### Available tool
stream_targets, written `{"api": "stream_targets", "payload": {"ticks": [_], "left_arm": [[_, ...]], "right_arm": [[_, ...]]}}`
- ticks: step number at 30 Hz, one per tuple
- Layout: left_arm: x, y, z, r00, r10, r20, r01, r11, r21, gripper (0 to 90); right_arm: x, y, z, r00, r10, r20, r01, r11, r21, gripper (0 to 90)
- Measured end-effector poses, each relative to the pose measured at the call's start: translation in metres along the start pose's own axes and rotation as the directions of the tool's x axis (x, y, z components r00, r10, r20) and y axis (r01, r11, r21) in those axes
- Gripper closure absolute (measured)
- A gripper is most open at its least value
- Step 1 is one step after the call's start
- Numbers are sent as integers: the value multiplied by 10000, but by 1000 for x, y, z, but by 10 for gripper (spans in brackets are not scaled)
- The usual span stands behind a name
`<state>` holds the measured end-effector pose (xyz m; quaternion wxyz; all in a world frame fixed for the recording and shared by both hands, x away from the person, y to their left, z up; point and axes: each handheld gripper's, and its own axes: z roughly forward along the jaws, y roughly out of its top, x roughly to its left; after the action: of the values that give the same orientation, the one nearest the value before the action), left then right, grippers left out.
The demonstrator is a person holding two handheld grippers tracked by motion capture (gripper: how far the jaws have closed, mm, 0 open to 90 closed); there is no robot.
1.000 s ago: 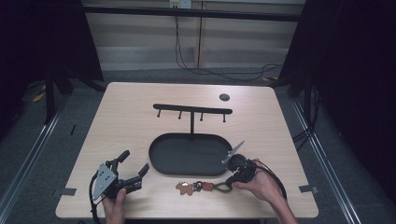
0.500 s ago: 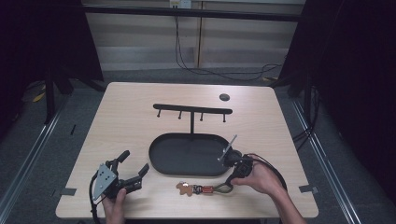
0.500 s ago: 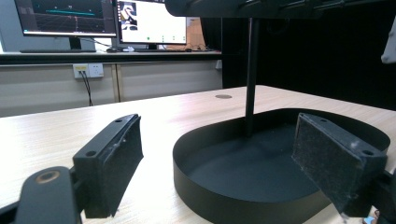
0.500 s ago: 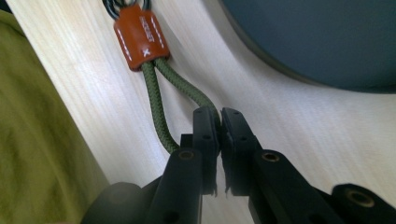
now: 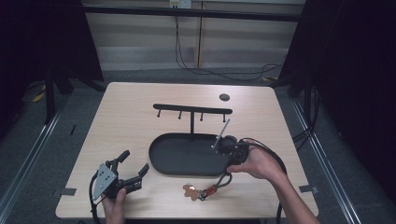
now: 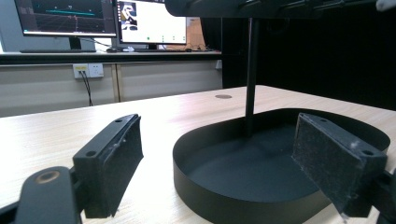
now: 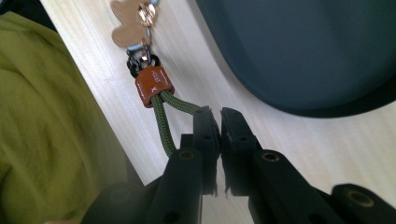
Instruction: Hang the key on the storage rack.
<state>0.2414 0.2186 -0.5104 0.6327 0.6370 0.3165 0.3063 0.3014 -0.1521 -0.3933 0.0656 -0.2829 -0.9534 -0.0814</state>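
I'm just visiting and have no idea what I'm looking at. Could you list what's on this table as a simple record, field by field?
Table: light wooden tabletop
Tray: black oval tray near the middle
Rack: black hook bar on a post rising from the tray
Keychain: green cord loop, brown tag, tan charm, near the table's front edge
Right gripper: jaws closed on the cord loop
Left gripper: jaws wide apart, holding nothing, beside the tray
Small item: dark round disc at the far side

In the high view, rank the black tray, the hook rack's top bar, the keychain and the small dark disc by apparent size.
1. Black tray
2. Hook rack's top bar
3. Keychain, cord included
4. Small dark disc, though it lies farthest from the camera
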Motion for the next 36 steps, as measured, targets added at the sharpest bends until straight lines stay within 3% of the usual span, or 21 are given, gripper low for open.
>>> {"api": "stream_targets", "payload": {"ticks": [4, 5, 8, 18, 36], "left_arm": [[1, 0, 0, 9996, 164, 228, -165, 9999, 31, 157], [0, 0, 0, 10000, -13, 58, 13, 10000, -2, 157], [0, 0, 0, 10000, -23, 76, 23, 10000, 1, 157], [0, 0, 0, 10000, 3, 59, -3, 10000, 1, 157], [0, 0, 0, 10000, -18, 76, 18, 10000, 13, 157]], "right_arm": [[4, 8, -11, 9994, -293, 190, 292, 9996, 31, 849], [7, 13, -19, 9987, -423, 281, 420, 9991, 109, 849], [9, 18, -26, 9980, -567, 273, 561, 9982, 209, 849], [21, 38, -35, 9951, -897, 413, 873, 9946, 561, 850], [34, 64, -73, 9910, -1234, 525, 1222, 9922, 256, 854]]}}
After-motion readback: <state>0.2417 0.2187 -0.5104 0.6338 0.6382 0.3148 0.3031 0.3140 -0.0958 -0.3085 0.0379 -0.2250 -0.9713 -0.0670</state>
